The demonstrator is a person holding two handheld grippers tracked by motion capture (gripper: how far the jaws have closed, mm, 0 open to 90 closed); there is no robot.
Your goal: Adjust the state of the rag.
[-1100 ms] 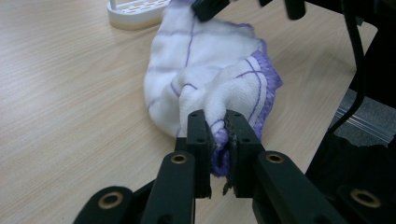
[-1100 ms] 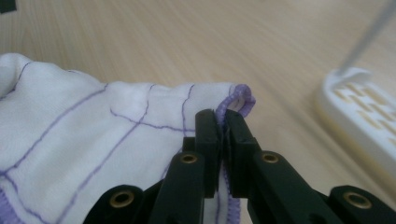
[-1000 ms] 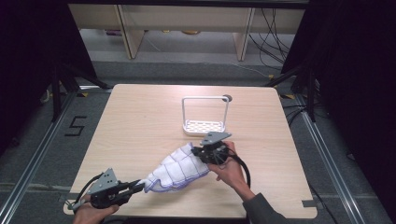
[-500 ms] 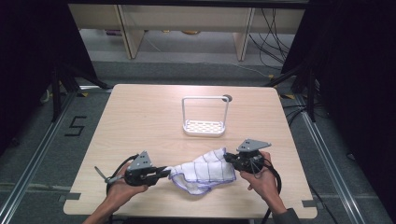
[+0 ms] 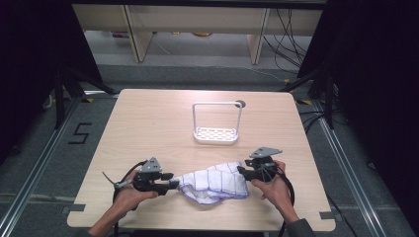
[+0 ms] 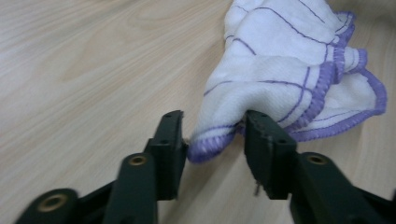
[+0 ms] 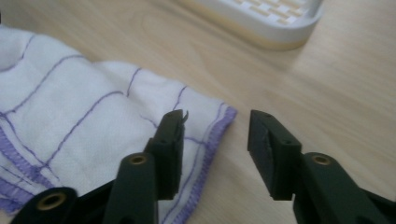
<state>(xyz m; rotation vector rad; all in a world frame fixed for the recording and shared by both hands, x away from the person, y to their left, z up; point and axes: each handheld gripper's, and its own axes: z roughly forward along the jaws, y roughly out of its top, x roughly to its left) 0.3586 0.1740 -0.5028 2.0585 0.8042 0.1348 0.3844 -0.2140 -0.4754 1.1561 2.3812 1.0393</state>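
— We see a white plastic rack with a perforated tray and tall loop handle (image 5: 216,123) standing upright on the far half of the light wooden table (image 5: 148,123).

— We also see wooden shelving legs (image 5: 136,34) beyond the table.

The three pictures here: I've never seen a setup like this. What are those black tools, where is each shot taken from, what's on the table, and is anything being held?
A person sits at a wooden table and holds a hand-operated two-jaw gripper in each hand; there is no robot arm. The high view looks down from above the person's side: the left gripper is at the left, the right gripper at the right. The other two pictures come from small cameras riding on each gripper, looking along its black jaws.

On the table lie a white cloth with purple lines, bunched between the grippers, and a white rack with a handle farther back.

Nothing is gripped now. Both pairs of jaws have just been opening: a cloth corner lies loose between the left jaws, and the right jaws stand apart over the cloth's other edge.
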